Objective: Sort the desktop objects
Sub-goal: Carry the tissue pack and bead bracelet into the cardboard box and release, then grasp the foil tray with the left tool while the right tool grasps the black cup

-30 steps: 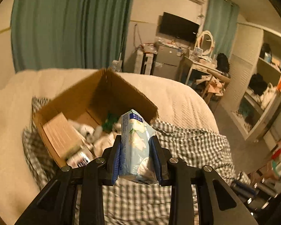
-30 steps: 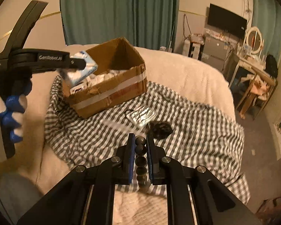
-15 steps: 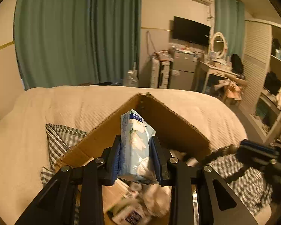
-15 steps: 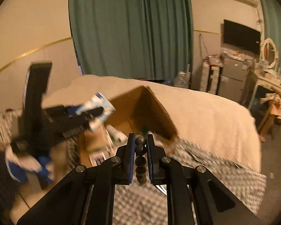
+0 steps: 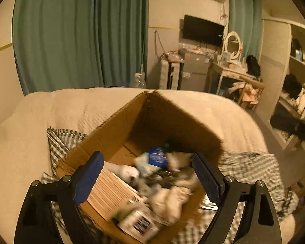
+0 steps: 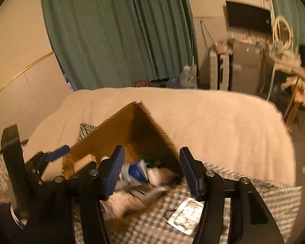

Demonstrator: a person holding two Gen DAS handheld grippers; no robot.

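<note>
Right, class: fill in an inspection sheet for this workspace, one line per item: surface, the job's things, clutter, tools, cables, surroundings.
Surface: cream bedspread with a checked cloth under the box.
Job's things: open cardboard box holding a blue-and-white packet, a white bottle, a booklet and blurred items.
Clutter: foil blister pack on the cloth beside the box.
Tools: left tool open over the box, jaws just opened, nothing between them; right tool open, jaws just opened, empty.
Cables: wires hang on the wall by the television.
Surroundings: green curtains, dressing table, shelves.
</note>
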